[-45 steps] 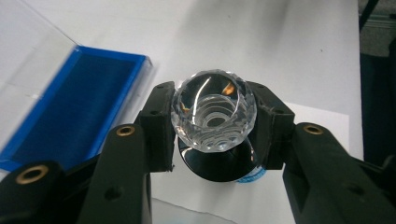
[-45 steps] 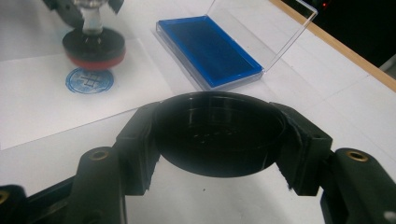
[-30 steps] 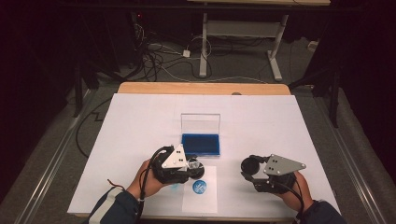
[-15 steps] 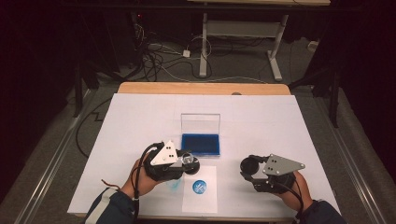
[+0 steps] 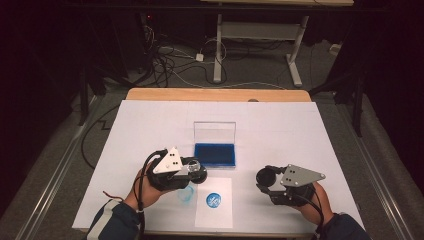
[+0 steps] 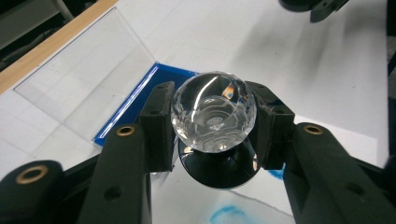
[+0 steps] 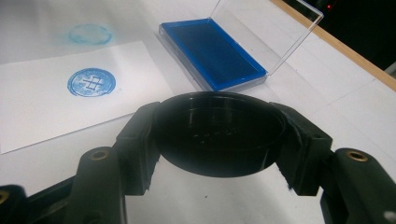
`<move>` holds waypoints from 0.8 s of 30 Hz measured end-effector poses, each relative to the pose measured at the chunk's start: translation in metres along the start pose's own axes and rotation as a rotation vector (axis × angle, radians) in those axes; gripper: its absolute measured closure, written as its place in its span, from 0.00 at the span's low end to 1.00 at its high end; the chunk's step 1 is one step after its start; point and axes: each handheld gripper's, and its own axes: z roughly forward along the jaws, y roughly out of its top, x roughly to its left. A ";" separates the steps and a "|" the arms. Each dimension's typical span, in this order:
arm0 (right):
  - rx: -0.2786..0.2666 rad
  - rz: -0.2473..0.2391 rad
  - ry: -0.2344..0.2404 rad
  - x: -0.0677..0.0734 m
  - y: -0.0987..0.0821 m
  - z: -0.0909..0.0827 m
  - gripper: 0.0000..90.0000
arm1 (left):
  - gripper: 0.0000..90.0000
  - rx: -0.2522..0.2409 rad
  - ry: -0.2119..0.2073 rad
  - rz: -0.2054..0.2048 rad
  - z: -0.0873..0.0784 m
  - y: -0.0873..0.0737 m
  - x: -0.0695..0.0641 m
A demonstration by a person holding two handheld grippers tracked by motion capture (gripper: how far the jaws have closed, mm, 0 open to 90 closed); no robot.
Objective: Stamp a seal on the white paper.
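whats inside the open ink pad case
A blue ink pad fills the case's tray, its clear lid standing open behind. What lies beneath the pad is covered.

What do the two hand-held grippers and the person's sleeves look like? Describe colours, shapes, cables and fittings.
Both the left gripper and the right gripper are black, with chunky paired jaws carrying brass-coloured eyelets. Each carries a three-cornered plate, pale on the left, grey on the right, dotted with small holes. Black cables trail back over dark sleeves.
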 end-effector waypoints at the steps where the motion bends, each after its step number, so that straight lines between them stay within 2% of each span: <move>1: -0.001 -0.001 0.000 0.000 0.000 0.000 0.43 | 0.61 -0.003 0.001 -0.004 0.000 0.000 0.001; 6: 0.001 0.001 -0.001 -0.001 -0.001 0.000 0.43 | 0.61 0.001 0.010 -0.001 -0.002 -0.002 0.004; 24: 0.015 0.001 0.010 -0.001 -0.002 0.005 0.43 | 0.61 0.007 0.039 -0.036 -0.009 -0.014 0.016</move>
